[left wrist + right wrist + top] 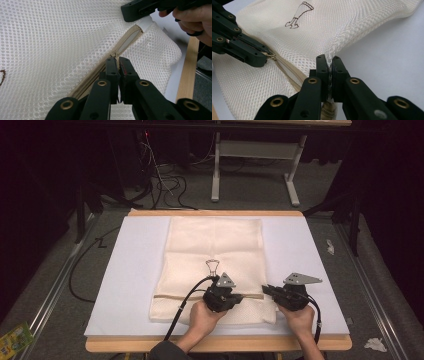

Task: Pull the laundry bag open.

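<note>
A cream mesh laundry bag lies flat on the pale board. Its zipper runs across near the front edge. My left gripper is shut on the zipper pull, with its jaws pressed together over the zipper's teeth. My right gripper is shut on the bag's right edge at the zipper's end, pinching mesh and white tape between its jaws. The right gripper view has the left gripper at the pull. A brown printed figure marks the bag.
The board rests on a wooden table whose front edge runs just beyond my hands. Behind the table stand a white frame and loose cables on the floor. A green packet lies at the bottom left.
</note>
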Tool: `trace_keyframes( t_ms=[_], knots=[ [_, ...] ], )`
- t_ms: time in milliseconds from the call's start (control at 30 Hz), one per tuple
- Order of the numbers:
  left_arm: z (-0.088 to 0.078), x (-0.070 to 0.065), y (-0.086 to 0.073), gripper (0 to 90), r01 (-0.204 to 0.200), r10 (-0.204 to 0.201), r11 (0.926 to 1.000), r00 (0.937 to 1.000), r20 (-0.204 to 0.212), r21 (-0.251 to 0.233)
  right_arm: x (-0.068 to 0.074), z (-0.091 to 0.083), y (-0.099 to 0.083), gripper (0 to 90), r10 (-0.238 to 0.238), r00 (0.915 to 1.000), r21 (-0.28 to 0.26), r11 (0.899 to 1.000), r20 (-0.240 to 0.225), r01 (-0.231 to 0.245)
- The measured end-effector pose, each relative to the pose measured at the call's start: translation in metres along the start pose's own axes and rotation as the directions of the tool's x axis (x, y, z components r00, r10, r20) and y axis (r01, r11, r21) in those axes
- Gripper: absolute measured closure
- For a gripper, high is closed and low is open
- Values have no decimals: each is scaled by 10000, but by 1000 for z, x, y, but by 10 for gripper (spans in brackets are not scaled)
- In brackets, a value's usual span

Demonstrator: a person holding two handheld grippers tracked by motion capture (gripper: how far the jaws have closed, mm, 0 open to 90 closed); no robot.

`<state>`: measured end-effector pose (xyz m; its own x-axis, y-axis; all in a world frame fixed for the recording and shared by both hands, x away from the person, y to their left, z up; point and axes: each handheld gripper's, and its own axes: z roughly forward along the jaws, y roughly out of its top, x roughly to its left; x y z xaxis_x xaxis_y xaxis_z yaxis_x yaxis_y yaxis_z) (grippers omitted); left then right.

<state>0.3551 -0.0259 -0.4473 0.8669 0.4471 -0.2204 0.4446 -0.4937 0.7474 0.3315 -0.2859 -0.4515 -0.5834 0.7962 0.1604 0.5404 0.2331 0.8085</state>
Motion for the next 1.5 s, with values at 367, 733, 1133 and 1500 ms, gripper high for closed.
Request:
trace_keyframes(
  t_ms=[367, 733, 1133, 1500],
  knots=[
    [-8, 4, -5, 871, -5, 5, 10000, 9999, -132, -3, -1, 0, 0, 881, 31, 10000, -56, 10000, -14, -31],
    [-12, 9, -10, 871, 115, -116, 9999, 9996, -256, -41, -3, 0, -1, 881, 101, 9999, -52, 9999, 71, -101],
    [-23, 20, -20, 871, 375, -380, 9992, 9985, -398, -150, -6, 1, -2, 881, 181, 9998, -111, 9998, 92, -180],
    [-36, 28, -26, 871, 597, -613, 9979, 9960, -654, -256, -6, 2, -1, 881, 286, 9995, -180, 9994, 115, -284]
  ],
)
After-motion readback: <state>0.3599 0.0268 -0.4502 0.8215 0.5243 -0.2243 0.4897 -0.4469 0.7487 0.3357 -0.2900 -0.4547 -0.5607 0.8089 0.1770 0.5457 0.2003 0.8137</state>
